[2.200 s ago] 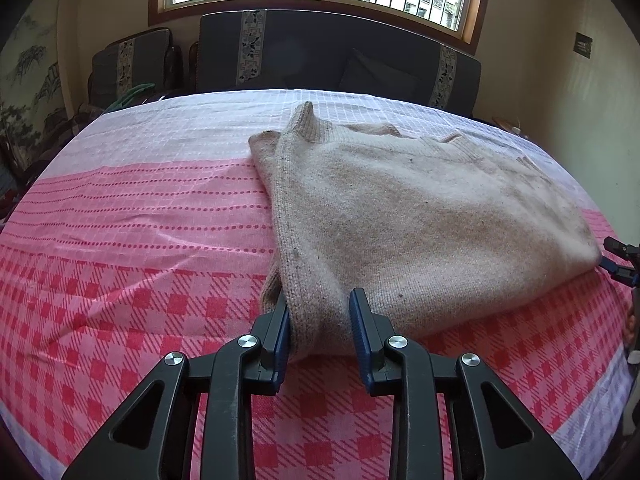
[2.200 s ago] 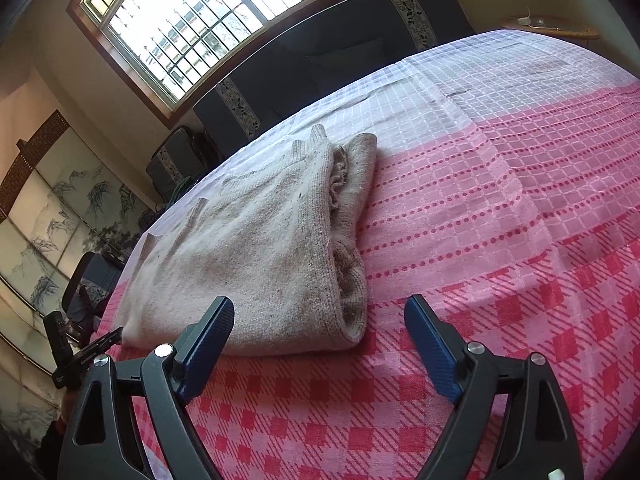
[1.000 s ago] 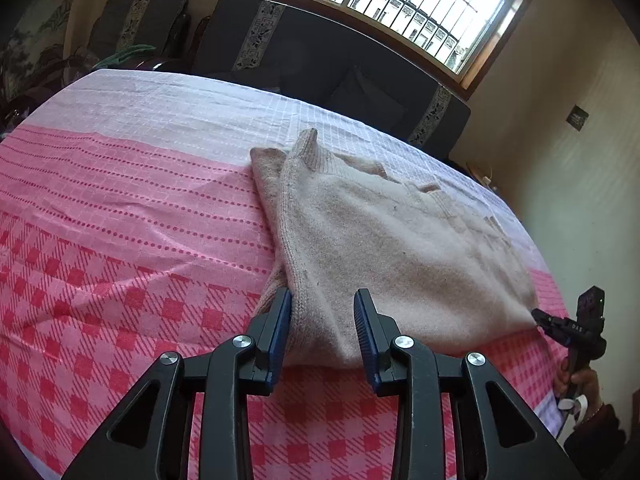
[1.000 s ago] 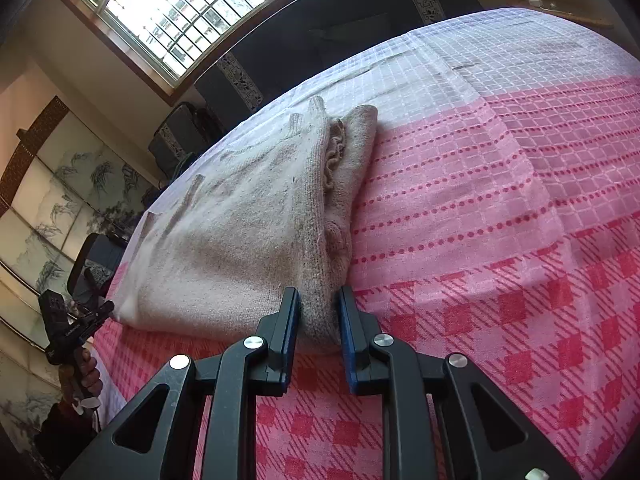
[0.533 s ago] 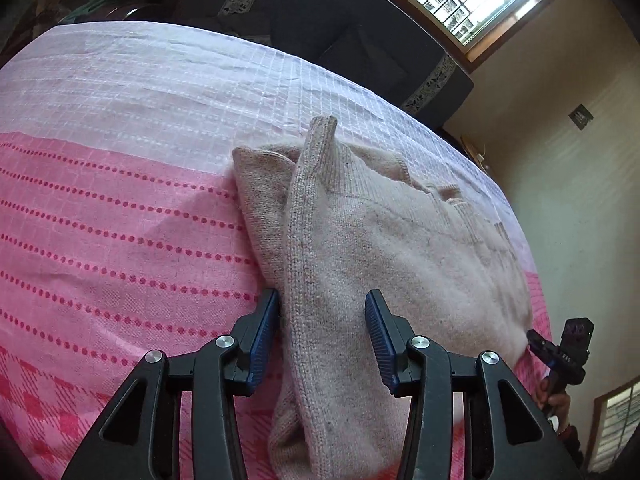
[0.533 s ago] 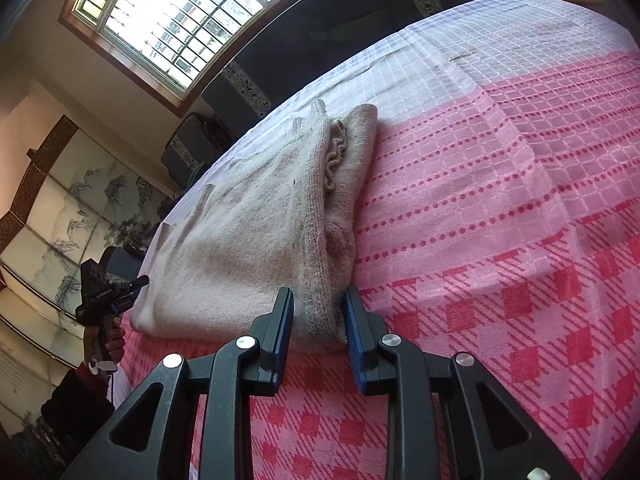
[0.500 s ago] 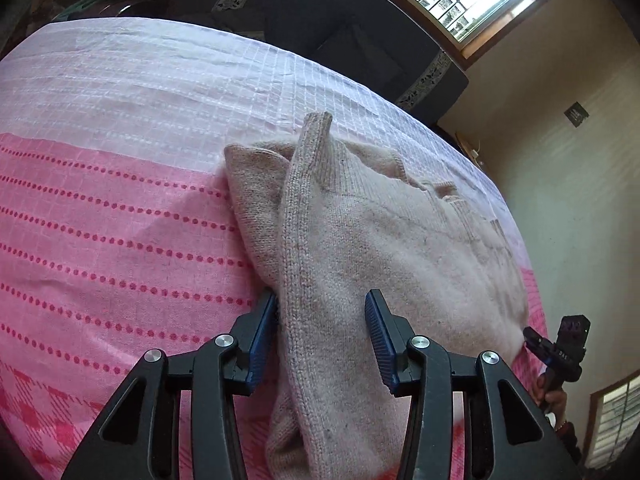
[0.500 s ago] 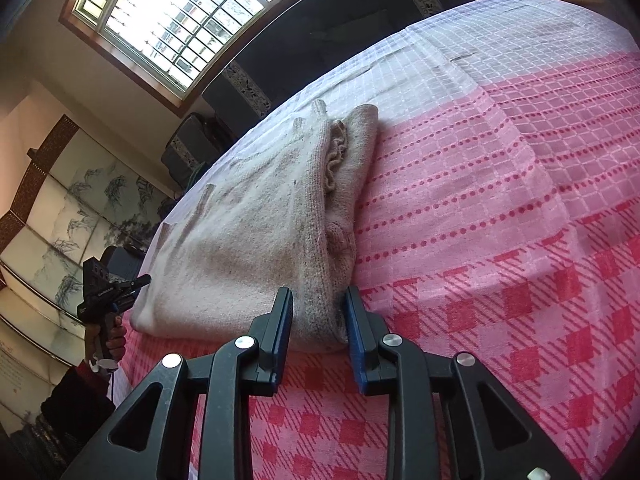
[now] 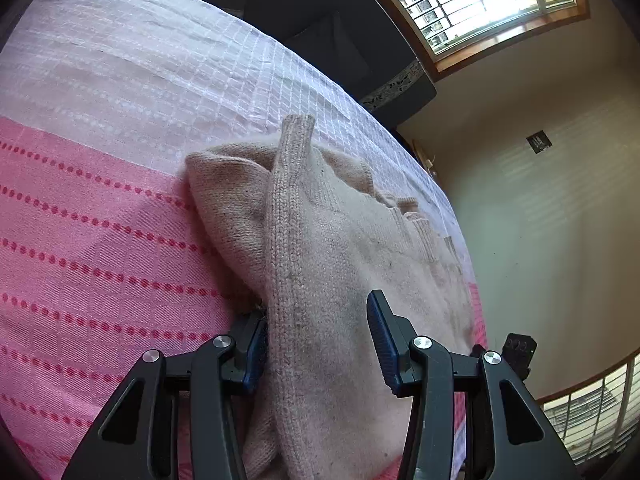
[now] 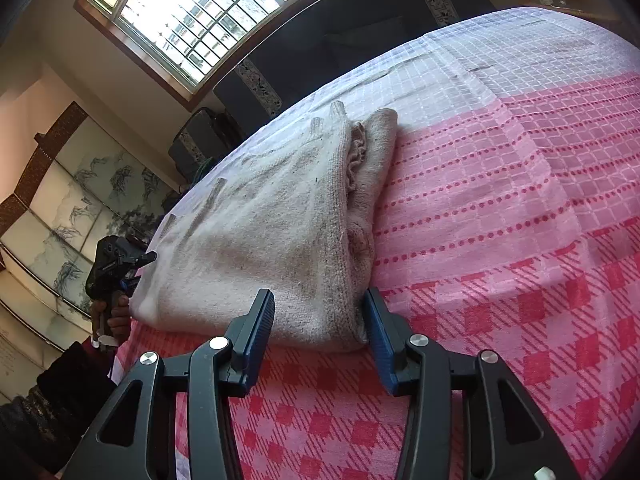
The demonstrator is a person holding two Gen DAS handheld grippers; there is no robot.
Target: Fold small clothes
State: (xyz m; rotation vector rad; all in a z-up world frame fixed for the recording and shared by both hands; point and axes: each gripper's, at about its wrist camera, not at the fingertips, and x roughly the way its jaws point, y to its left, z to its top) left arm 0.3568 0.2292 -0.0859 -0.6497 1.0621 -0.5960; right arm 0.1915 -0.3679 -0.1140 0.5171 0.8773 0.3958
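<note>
Both claws at the near corners of a folded beige sweater (image 9: pixel 340 280) on the bench's pink checked cloth (image 10: pixel 520 208).
The left claw (image 9: pixel 316 340) and right claw (image 10: pixel 318 328) each gape wide around a corner; they should pinch every layer before lifting together.

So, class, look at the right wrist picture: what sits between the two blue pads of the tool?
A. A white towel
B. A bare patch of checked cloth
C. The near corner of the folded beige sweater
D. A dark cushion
C: the folded beige sweater has its near corner between the pads of the right tool, lying on the pink checked cloth.
</note>
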